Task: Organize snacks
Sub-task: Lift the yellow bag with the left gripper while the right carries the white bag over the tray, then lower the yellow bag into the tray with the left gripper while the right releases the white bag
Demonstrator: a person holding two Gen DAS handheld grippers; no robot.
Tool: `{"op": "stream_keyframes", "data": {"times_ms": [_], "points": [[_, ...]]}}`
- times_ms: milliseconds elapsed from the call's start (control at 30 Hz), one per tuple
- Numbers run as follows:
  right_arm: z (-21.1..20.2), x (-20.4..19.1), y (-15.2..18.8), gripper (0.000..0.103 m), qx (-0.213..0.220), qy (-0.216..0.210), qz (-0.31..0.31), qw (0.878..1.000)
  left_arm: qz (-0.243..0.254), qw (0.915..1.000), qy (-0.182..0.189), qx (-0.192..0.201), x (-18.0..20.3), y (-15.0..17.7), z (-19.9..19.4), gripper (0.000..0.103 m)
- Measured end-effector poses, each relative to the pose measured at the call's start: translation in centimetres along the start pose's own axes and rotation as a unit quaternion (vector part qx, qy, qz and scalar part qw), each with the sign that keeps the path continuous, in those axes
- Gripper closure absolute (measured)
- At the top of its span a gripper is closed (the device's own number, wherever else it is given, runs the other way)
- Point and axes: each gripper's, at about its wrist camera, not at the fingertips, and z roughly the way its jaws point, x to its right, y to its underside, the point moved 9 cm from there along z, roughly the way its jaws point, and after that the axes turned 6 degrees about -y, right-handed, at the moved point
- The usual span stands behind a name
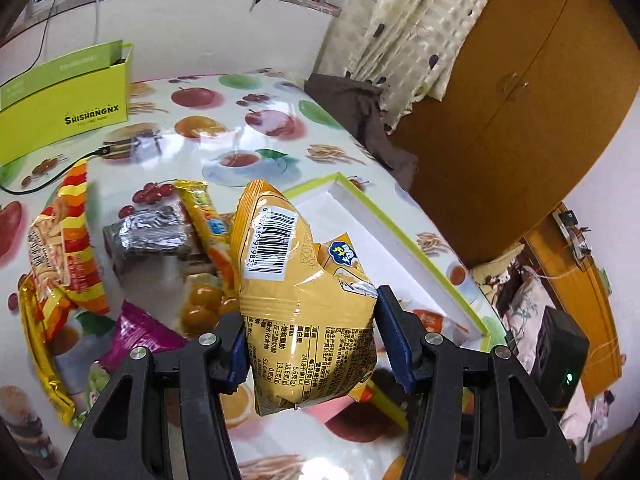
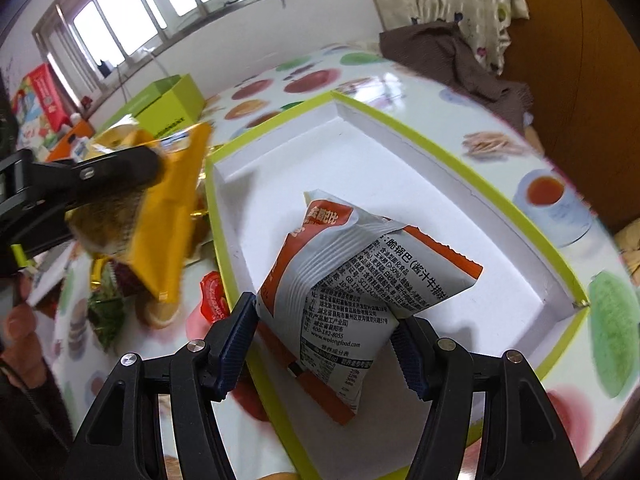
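Observation:
My left gripper (image 1: 310, 340) is shut on a yellow snack bag (image 1: 296, 276) with a barcode, held in the air above the table's snack pile. From the right wrist view the same yellow snack bag (image 2: 168, 216) hangs, blurred, just left of the tray, in the left gripper (image 2: 108, 184). My right gripper (image 2: 326, 340) is shut on a white and orange snack pouch (image 2: 344, 280), held above the floor of the shallow white tray (image 2: 448, 216) with a lime-green rim. That tray (image 1: 384, 232) lies beyond the yellow bag in the left wrist view.
Loose snacks lie left of the tray: a striped red and yellow pack (image 1: 68, 248), a silver pack (image 1: 154, 232), a magenta packet (image 1: 140, 332), a gold packet (image 1: 40, 344). A lime-green box (image 1: 60, 108) stands at the back. Brown cloth (image 2: 452, 56) drapes the table's far edge. A person's hand (image 2: 20, 332) shows at left.

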Motion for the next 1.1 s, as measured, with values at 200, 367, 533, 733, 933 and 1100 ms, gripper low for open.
{"op": "stream_keyframes", "data": {"times_ms": [200, 367, 533, 733, 933, 1100], "points": [[0.3, -1.9, 0.9, 0.039, -0.004, -0.027, -0.005, 1.000, 0.003, 0.9998, -0.008, -0.016, -0.4, 0.5, 1.0, 0.047], [0.5, -3.1, 1.4, 0.039, -0.012, -0.049, -0.004, 0.999, 0.008, 0.9996, -0.015, -0.024, -0.4, 0.7, 1.9, 0.047], [0.3, -3.0, 1.5, 0.039, -0.014, -0.050, 0.000, 0.999, 0.020, 0.9993, -0.014, -0.029, 0.3, 0.5, 2.6, 0.047], [0.1, -2.8, 1.8, 0.039, -0.015, -0.032, -0.012, 0.999, 0.036, 0.9989, -0.012, -0.027, 1.4, -0.4, 3.5, 0.047], [-0.6, -2.2, 1.5, 0.038, -0.004, -0.010, -0.018, 1.000, 0.048, 0.9981, -0.014, -0.038, 2.0, -0.9, 4.4, 0.045], [-1.4, -1.4, 1.1, 0.031, 0.010, 0.010, -0.019, 1.000, 0.050, 0.9979, -0.026, -0.030, 1.7, -1.6, 4.1, 0.041]]}}
